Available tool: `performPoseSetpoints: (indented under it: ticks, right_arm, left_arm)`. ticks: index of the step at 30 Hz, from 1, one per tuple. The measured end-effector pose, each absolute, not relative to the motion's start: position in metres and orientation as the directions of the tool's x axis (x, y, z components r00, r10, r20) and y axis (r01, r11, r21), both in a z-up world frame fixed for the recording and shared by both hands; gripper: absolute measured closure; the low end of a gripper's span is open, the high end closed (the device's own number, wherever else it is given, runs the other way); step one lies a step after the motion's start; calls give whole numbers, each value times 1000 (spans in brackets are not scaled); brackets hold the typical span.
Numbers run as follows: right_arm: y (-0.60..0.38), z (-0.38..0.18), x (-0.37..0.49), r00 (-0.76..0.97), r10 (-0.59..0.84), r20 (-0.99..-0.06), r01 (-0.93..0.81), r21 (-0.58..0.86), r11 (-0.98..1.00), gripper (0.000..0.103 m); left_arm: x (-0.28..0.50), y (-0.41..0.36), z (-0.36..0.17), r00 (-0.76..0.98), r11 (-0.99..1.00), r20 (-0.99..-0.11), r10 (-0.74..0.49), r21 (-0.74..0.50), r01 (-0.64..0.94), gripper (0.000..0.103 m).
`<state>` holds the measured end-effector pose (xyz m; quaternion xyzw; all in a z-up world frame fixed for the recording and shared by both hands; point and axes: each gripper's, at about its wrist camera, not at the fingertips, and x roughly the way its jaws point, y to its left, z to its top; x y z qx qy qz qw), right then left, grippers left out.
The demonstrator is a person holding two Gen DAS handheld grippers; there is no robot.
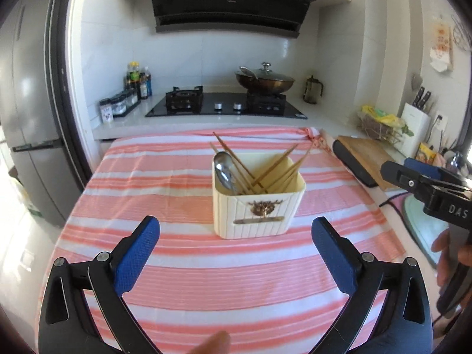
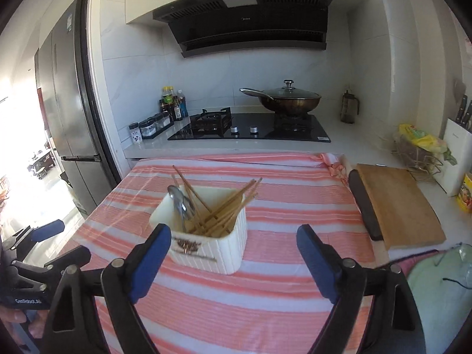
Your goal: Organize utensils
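Observation:
A cream ribbed utensil holder [image 1: 258,206] [image 2: 206,242] stands on the pink-and-white striped cloth [image 1: 183,183] [image 2: 295,206]. Several wooden chopsticks [image 1: 280,165] [image 2: 230,203] and a metal spoon [image 1: 224,171] [image 2: 180,203] lean inside it. My left gripper [image 1: 236,227] is open, nothing between its blue pads, hovering over the cloth short of the holder. My right gripper [image 2: 234,236] is open too, empty, its left pad in front of the holder's near corner. Each gripper shows at the other view's edge: the right gripper [image 1: 424,183] and the left gripper [image 2: 44,233].
A wooden cutting board [image 2: 398,206] [image 1: 365,156] lies right of the cloth. Behind are a gas hob [image 1: 227,104] with a lidded wok [image 2: 289,98], condiment bottles [image 2: 172,104], a knife block [image 1: 417,124] and a fridge [image 1: 26,118]. A hand [image 1: 448,253] holds the right gripper.

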<state>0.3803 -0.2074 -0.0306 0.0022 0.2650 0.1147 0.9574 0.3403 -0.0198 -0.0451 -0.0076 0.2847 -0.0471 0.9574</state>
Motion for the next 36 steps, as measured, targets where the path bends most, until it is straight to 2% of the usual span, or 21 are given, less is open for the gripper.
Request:
performPoseSetpoints:
  ticks: [3,10,15,17,24,36]
  right_arm:
    - [-204,-34,333,845,178,-504,-195,19,981,13]
    - [-192,-35,261,845,127,-519,-178,-50,983,11]
    - [-180,-29,229,866,108,-488,-170,-86,982,4]
    - [-178,-26,221,875,104,-473,-163,-84,983,1]
    - [-172,-17,205,885,144,-443,-185,-53,981,1]
    - [-166,-12,186,894,171,-415,-207,-43,977,1]
  left_arm:
    - [309,-29,-40,855,999,-518,-31,22,50,0]
    - [257,-26,-30,885,1000,-466,5,-2,-7,0]
    - [237,-25,-24,893,997,-445,75,35,-66,0]
    - [228,-22,-21,896,997,-437,79,28,-75,0]
    - [206,-12,-14,896,997,-441,52,-30,-72,0]
    - [190,-20,-10,894,996,-440,89,10,-94,0]
